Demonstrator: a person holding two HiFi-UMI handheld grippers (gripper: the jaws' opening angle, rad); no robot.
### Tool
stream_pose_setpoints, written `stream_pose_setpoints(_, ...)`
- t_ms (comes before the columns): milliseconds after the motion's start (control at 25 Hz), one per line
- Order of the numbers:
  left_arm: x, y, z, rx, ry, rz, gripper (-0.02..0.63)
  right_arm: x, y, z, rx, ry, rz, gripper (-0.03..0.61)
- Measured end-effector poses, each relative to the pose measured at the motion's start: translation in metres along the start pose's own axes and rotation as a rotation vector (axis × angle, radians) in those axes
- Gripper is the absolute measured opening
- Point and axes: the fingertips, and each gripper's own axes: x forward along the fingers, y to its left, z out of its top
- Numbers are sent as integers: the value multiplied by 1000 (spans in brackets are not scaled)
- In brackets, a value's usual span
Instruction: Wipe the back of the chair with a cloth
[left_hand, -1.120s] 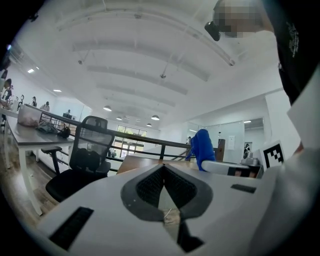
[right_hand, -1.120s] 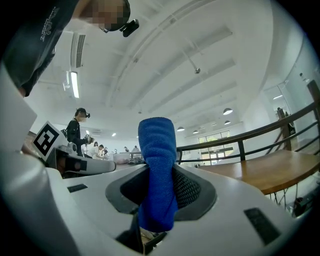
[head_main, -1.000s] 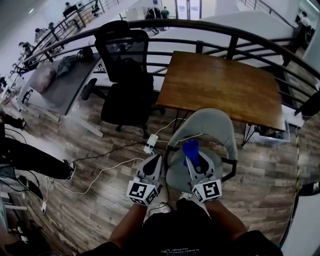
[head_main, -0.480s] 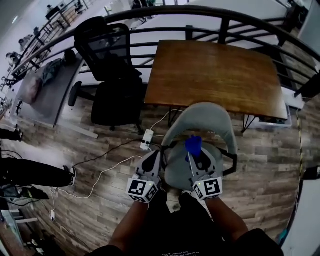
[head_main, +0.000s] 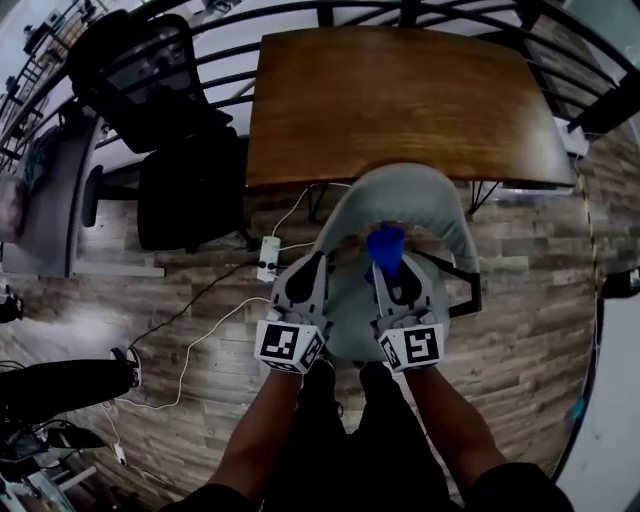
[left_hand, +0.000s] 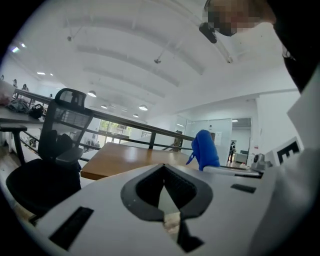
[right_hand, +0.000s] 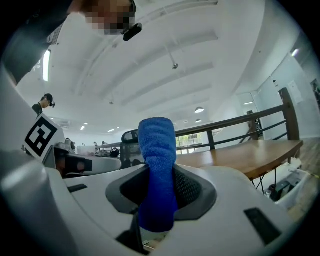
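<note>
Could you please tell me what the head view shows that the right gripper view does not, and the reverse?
Only the head view shows the grey chair and the power strip. Only the right gripper view shows the right gripper with its jaws shut on the blue cloth, and the ceiling lights. Both show the cloth, the wooden table and the black office chair.
</note>
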Motion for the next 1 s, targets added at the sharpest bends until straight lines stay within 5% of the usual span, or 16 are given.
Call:
stream_pose_setpoints(480,69,49,-59,-104,8,68,3,76,-26,-60,25,17,23,121)
stream_pose_setpoints(1000,98,60,-88,-66,22,97,3,134,-51,-96,12,48,-3,121)
